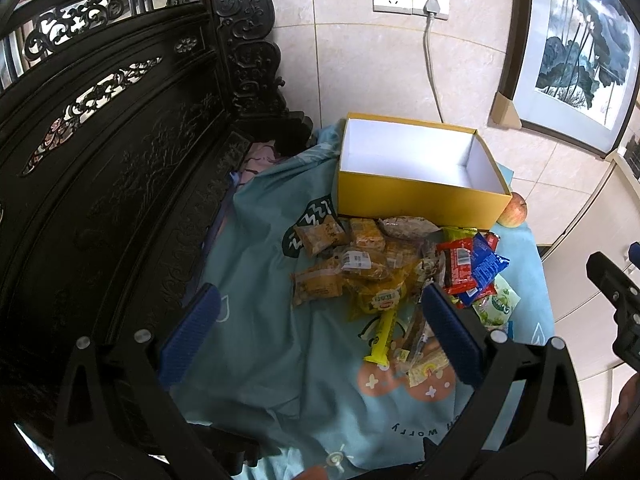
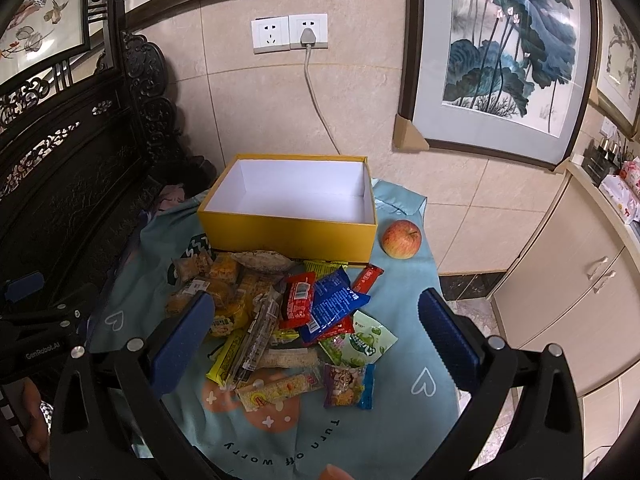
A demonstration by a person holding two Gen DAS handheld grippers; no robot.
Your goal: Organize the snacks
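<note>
A yellow box (image 1: 416, 196) (image 2: 288, 232) with a white inside stands open at the back of a teal cloth (image 1: 272, 360) (image 2: 392, 432); nothing shows in it. In front of it lies a pile of wrapped snacks (image 1: 384, 268) (image 2: 288, 320): brown cake packs, red and blue wrappers, a green pouch (image 2: 360, 342), yellow bars. My left gripper (image 1: 320, 304) hovers open above the cloth, near the pile's left side. My right gripper (image 2: 316, 310) hangs open above the pile's near part. Neither holds anything. The right gripper's black body (image 1: 616, 300) shows in the left wrist view.
A red-yellow apple (image 2: 401, 239) (image 1: 514, 210) lies right of the box. A dark carved wooden bench back (image 1: 100, 160) rises on the left. A tiled wall with sockets (image 2: 290, 32), a plugged cable and framed paintings (image 2: 508, 52) stands behind. Beige cabinets (image 2: 560, 292) are at the right.
</note>
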